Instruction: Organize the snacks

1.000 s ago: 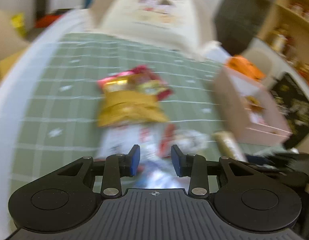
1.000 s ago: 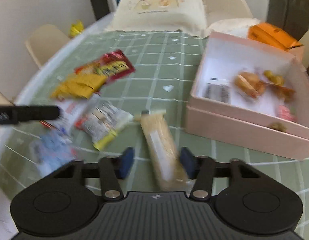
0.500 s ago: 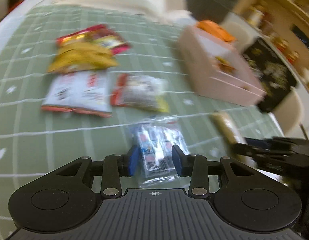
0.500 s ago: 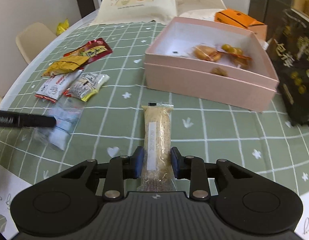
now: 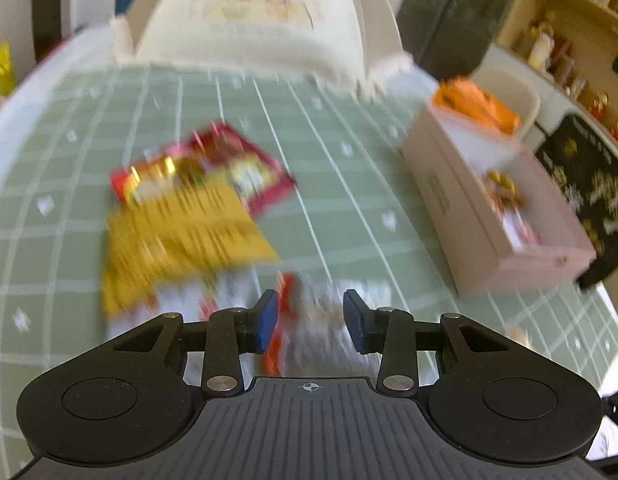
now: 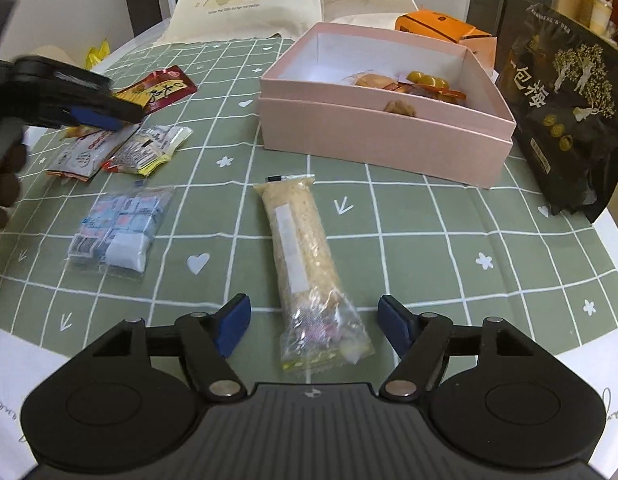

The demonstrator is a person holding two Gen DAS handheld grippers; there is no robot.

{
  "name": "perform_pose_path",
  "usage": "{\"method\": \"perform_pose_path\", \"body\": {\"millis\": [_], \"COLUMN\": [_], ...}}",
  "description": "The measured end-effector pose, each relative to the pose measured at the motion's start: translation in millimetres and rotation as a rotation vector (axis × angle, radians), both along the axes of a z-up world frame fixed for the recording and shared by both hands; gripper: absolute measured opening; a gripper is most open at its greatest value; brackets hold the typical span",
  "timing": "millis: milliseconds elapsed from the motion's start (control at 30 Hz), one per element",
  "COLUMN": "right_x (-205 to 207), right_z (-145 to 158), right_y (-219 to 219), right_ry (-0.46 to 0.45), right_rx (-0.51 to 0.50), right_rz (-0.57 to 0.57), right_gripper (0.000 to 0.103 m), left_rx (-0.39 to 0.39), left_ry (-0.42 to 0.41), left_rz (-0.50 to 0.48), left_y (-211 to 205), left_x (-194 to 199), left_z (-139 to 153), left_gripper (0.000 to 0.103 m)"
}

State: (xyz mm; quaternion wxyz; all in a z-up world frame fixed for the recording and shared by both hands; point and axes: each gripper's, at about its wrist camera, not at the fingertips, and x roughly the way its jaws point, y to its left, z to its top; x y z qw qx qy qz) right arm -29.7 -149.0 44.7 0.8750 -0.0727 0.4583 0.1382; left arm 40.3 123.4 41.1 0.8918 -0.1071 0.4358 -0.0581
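A green checked cloth covers the tabletop (image 6: 429,216), and the snacks lie spread across it. The largest thing on it is the open pink box (image 6: 383,136), far right of centre, with a few wrapped sweets and pastries resting against its right inner wall. A tall black snack bag (image 6: 565,120) leans just beside the box's right end, and an orange carton (image 6: 441,26) sits behind the box.

The right hand-held gripper (image 6: 313,326) hovers low at the near edge with its blue pads spread wide, released and grasping nothing. A long clear-wrapped rice bar (image 6: 299,250) lies lengthwise between those pads, its near end in the gap but touching neither pad.

To the left lies a clear packet of small blue-and-white candies (image 6: 117,228), flat on the cloth and well apart from the bar. Beyond it, a white-and-red packet (image 6: 83,156) and a silver packet with yellow and red edges (image 6: 149,150) lie side by side, touching. A red packet (image 6: 161,90) lies farther back, partly overlapped by a yellow one (image 5: 181,236).

The left hand-held gripper (image 5: 311,320) is over that cluster, pads parted and empty; its view is heavily motion-blurred, with the silver packet directly under the gap. From the right wrist view it appears as a dark shape at the left edge (image 6: 81,108).
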Motion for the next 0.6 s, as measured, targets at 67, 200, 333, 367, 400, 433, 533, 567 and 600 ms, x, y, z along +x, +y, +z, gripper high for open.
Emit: {"method": "perform_pose_path", "body": {"millis": [67, 200, 333, 367, 400, 433, 533, 567, 600], "right_x": [-4.2, -7.8, -4.6, -2.6, 0.1, 4.2, 21.5, 27.6, 34.7], "right_z": [1.0, 3.0, 10.8, 14.1, 17.2, 20.7, 27.6, 29.3, 29.8], "right_y": [-2.3, -7.0, -4.2, -1.8, 1.7, 6.5, 24.7, 32.6, 39.6], "right_ry": [0.001, -0.012, -0.049, -0.062, -0.070, -0.073, -0.064, -0.060, -0.053], "right_rx": [0.011, 0.019, 0.037, 0.042, 0.049, 0.065, 0.120, 0.139, 0.159], "right_rz": [0.003, -0.016, -0.006, 0.004, 0.014, 0.031, 0.072, 0.082, 0.093], "right_gripper": [0.071, 0.071, 0.071, 0.071, 0.072, 0.073, 0.074, 0.074, 0.075], "left_rx": [-0.026, -0.079, -0.054, 0.004, 0.057, 0.083, 0.139, 0.153, 0.157], "left_ry": [0.004, 0.043, 0.050, 0.047, 0.054, 0.064, 0.096, 0.099, 0.105], "left_rz": [-0.031, -0.094, -0.083, -0.056, -0.034, -0.030, -0.050, -0.051, -0.050], "left_y": [-9.1, -29.4, -41.5, -42.8, -43.8, -43.6, -45.2, -44.7, -43.6], "left_x": [-15.2, -33.7, -56.2, -62.1, -66.2, -67.7, -78.4, -82.1, -85.6], "left_z": [-1.4, -1.8, 7.1, 10.9, 13.1, 15.4, 19.0, 19.9, 20.5], "left_gripper": [0.042, 0.042, 0.042, 0.042, 0.042, 0.042, 0.042, 0.042, 0.042]}}
